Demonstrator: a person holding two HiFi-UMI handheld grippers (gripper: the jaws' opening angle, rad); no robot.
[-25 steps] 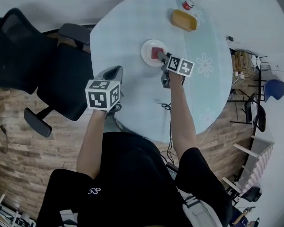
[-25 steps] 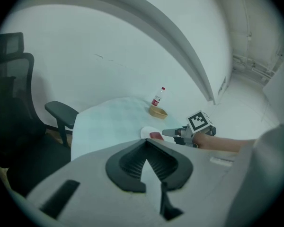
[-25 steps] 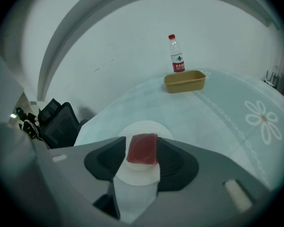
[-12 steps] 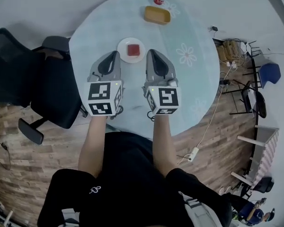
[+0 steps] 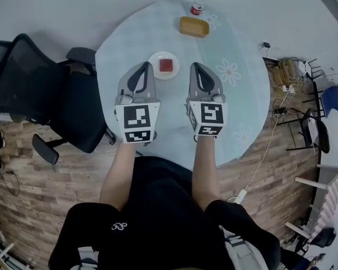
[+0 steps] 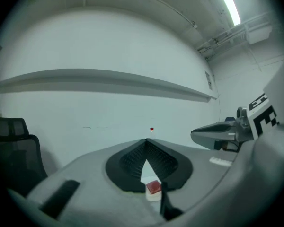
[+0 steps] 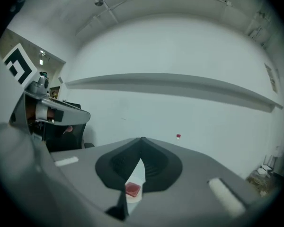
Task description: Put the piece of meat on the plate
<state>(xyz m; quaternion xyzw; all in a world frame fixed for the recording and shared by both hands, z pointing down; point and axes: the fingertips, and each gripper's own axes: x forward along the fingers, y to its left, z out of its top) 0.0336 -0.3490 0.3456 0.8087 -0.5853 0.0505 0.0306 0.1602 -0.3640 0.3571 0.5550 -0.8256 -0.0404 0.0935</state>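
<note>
Meat (image 5: 166, 64) sits on the plate (image 5: 154, 71), mid counter (image 5: 245, 94). Left gripper (image 5: 142, 66) and right gripper (image 5: 198, 66) are side by side on the near side of the plate, clear of it. Both jaws are closed tip to tip, nothing in either

"How many claws are up?"

"Two: the left claw (image 5: 142, 66) and the right claw (image 5: 199, 66), side by side mid-frame."

"And on the tabletop (image 5: 242, 97)?"

"There's one tabletop, round. On it are one white plate (image 5: 156, 58) carrying one piece of meat (image 5: 166, 65), one yellow dish (image 5: 194, 26) and one red-capped bottle (image 5: 198, 2), the last two at the top of the frame."

"Any chairs?"

"One black office chair (image 5: 22, 77) at the left edge, as far as I can tell."
</note>
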